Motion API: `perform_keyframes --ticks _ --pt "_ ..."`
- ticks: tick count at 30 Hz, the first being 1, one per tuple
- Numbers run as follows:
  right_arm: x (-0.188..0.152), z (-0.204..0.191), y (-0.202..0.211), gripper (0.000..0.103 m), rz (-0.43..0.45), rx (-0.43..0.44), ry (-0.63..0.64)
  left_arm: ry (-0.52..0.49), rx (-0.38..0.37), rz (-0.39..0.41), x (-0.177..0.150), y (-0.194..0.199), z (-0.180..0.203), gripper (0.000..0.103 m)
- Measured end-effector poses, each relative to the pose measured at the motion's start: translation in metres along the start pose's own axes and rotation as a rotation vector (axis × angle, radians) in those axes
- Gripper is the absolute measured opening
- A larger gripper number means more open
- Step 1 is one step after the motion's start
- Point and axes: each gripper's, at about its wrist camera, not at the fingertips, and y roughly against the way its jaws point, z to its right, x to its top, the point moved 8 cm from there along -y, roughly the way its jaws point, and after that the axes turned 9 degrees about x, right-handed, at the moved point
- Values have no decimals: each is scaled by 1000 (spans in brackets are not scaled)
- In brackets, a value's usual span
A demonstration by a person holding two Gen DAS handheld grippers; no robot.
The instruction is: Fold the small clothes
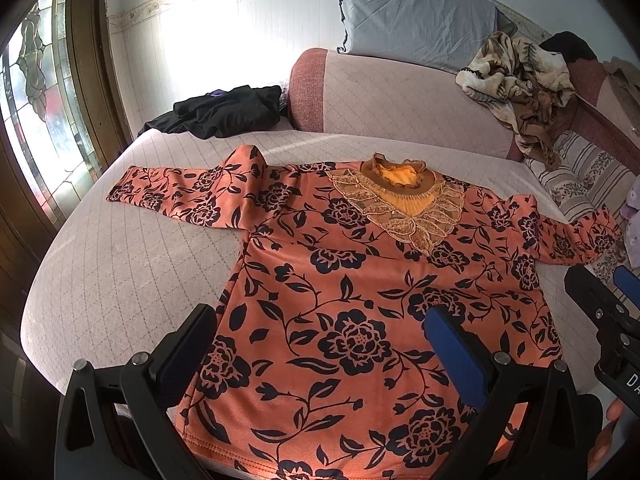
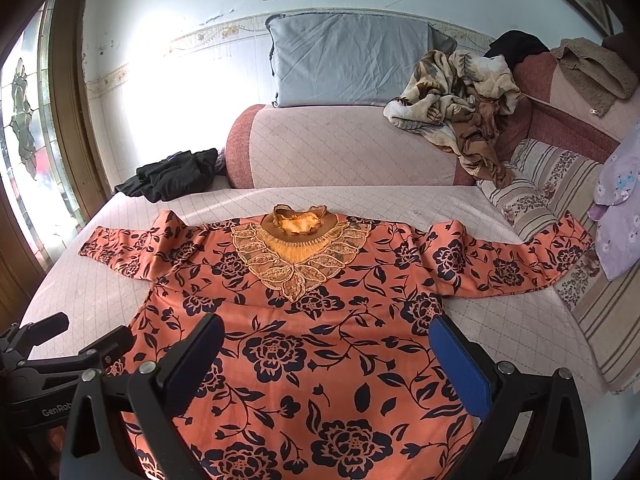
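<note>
An orange top (image 1: pixel 352 280) with dark flowers and a gold lace collar lies flat, front up, on the quilted pink couch seat (image 1: pixel 132 264), both sleeves spread out. It also shows in the right wrist view (image 2: pixel 320 320). My left gripper (image 1: pixel 320 320) is open and empty, above the hem at the top's lower left. My right gripper (image 2: pixel 326 336) is open and empty, above the hem further right; it also shows at the right edge of the left wrist view (image 1: pixel 600 284). The left gripper appears at the lower left of the right wrist view (image 2: pixel 80 336).
A black garment (image 1: pixel 224 110) lies at the seat's far left. A grey pillow (image 2: pixel 352 60) and a crumpled floral blanket (image 2: pixel 460 88) sit on the backrest (image 2: pixel 340 152). A striped cushion (image 2: pixel 560 184) and a purple cushion (image 2: pixel 620 200) are at the right. A glass door (image 1: pixel 44 92) is at the left.
</note>
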Motion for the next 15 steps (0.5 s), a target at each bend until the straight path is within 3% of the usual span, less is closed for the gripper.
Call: perform_keyframes --ticks 15 --pt "-1 -2 -4 103 -7 11 -4 -1 -1 -4 1 -3 -2 103"
